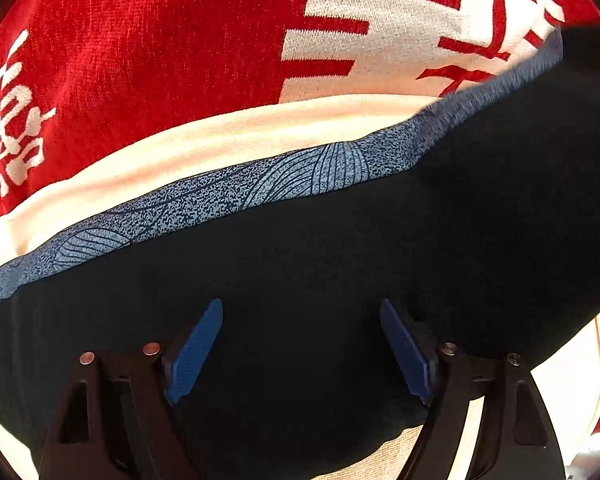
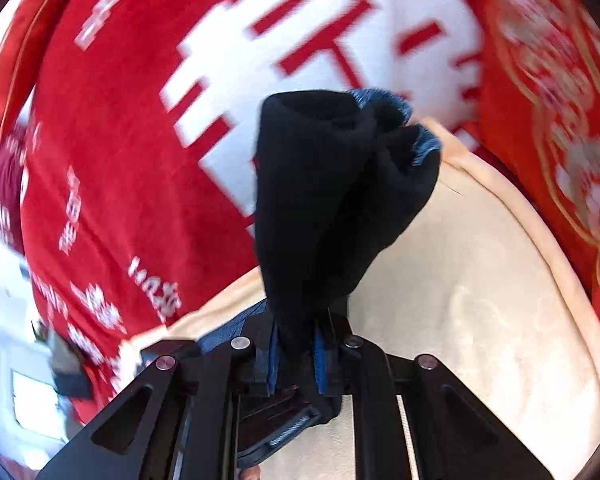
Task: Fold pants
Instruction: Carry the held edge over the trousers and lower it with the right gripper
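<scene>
Left gripper (image 1: 302,344): jaws apart, empty, over black pants with blue patterned trim (image 1: 340,264) on cream sheet (image 1: 220,140). Right gripper (image 2: 296,360): clamped on bunched pants fabric, lifted. Risk: thick bunch slipping; fold landing crooked.

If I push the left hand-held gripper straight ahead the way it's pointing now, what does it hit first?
Most likely the dark pants: the open left hand-held gripper has black fabric filling the space between and ahead of its fingers. Depth is hard to judge, so contact may already be close.
</scene>
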Demonstrator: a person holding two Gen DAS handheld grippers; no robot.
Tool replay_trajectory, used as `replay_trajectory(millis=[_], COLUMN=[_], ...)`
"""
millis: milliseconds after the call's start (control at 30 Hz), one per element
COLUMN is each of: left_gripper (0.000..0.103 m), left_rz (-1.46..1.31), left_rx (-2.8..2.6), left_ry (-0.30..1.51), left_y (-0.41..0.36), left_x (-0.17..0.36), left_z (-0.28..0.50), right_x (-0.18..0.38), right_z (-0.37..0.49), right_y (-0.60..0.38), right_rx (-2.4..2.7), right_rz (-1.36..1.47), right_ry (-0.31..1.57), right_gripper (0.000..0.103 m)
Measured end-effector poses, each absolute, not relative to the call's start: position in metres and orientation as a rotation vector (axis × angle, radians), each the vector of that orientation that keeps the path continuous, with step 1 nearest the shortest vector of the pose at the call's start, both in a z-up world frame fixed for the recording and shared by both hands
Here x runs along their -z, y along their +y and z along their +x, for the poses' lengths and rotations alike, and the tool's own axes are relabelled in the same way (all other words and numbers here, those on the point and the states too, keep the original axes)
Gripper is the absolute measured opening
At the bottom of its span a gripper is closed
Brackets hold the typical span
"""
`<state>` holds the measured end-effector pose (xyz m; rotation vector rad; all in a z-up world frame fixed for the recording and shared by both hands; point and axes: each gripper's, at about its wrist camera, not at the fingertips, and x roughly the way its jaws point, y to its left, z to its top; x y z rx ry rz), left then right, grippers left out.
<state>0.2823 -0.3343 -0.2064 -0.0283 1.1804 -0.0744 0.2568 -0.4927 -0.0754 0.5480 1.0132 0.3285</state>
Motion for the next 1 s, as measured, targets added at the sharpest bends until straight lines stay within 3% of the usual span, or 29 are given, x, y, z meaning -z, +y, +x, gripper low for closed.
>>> replay_trajectory(millis=[267,467,567,667,700,733,800,900,1000], left_gripper=[0.082,0.082,0.082,0.082,0.082,0.082,0.082,0.082,0.082], left_rz=[-0.160,-0.195,-0.147,-0.146,-0.152,-0.160,-0.185,-0.263,-0.309], left_rx=[0.114,-0.050,-0.171,-0.248,-0.256,-0.259,-0.247,-0.168,-0.049], left_ry=[1.177,1.215,1.255,1.297,1.299,1.301,1.310,1.308,1.288], left_y=[-0.249,-0.126,-0.063,-0.018,-0.009,0.001,0.013,0.020,-0.002], left_x=[0.171,0.167,0.178,0.186,0.186,0.186,0.184,0.180,0.174], left_z=[0.256,0.219,0.197,0.180,0.175,0.170,0.160,0.152,0.150], right_x=[0.048,0.095,0.146,0.145,0.138,0.128,0.116,0.118,0.142], right_z=[0.241,0.206,0.185,0.160,0.155,0.152,0.153,0.166,0.173], right_y=[-0.403,-0.289,-0.231,-0.202,-0.201,-0.205,-0.219,-0.262,-0.273], right_rx=[-0.458,-0.538,-0.503,-0.450,-0.463,-0.490,-0.536,-0.584,-0.529], right_rz=[0.340,0.093,-0.162,-0.397,-0.403,-0.351,-0.184,0.357,0.674], right_ry=[1.025,1.175,1.285,1.202,1.187,1.197,1.245,1.369,1.426], right_gripper=[0.015,0.016,0.025,0.027,0.037,0.049,0.055,0.056,0.055])
